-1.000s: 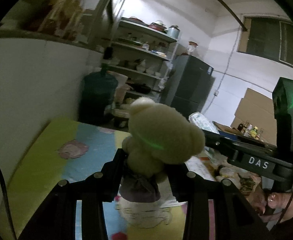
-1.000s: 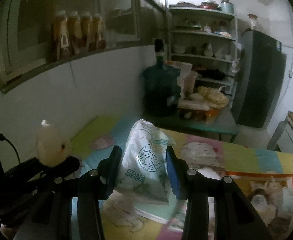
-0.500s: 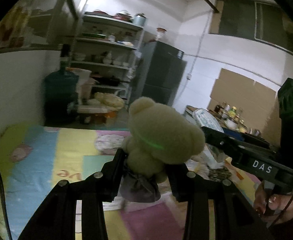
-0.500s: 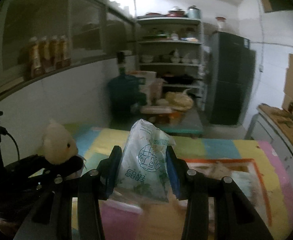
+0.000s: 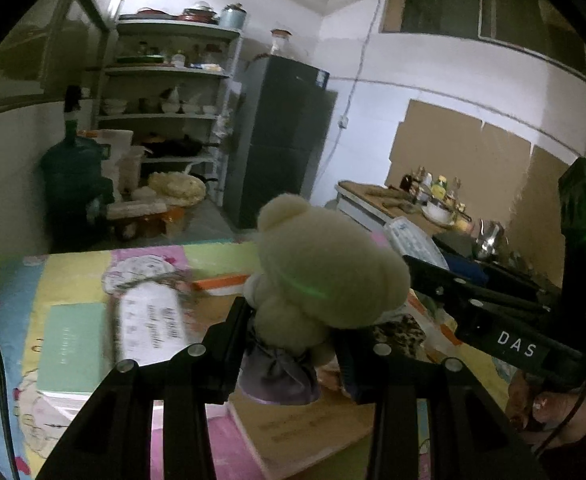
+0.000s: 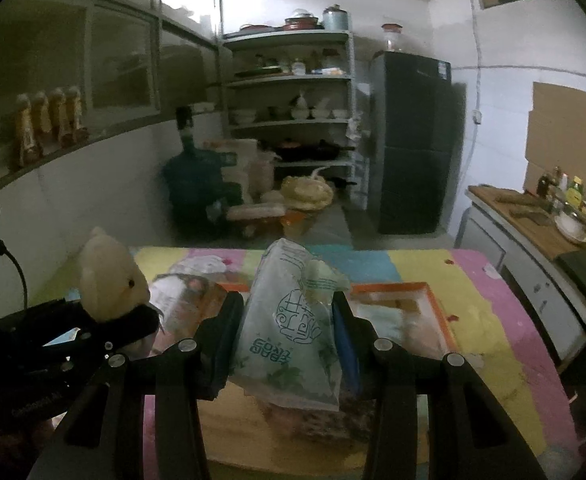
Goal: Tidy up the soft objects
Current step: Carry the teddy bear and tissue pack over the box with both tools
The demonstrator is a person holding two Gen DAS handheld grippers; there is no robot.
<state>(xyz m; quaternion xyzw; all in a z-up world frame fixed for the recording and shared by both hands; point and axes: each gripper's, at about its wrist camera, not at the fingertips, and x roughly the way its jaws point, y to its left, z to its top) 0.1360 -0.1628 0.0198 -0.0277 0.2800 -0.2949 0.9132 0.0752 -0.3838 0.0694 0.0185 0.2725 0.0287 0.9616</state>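
Observation:
My left gripper (image 5: 291, 334) is shut on a cream teddy bear (image 5: 325, 276) in a purple dress and holds it above the table. The bear also shows at the left of the right wrist view (image 6: 107, 276). My right gripper (image 6: 287, 328) is shut on a pale green printed tissue pack (image 6: 293, 328), held upright above the table. The right gripper and the pack (image 5: 415, 246) also show at the right of the left wrist view.
A table with a colourful cartoon cloth (image 6: 489, 320) lies below. On it are an orange-rimmed tray (image 6: 433, 300), a green book (image 5: 71, 346), a white printed pack (image 5: 149, 326), a brown box (image 5: 317, 428). Shelves (image 6: 293, 120), a fridge (image 6: 413, 140), a water jug (image 6: 191, 184) stand behind.
Both grippers have swung to the right with their objects still held. The view has moved from the wall side toward the middle of the table, tray and fridge.

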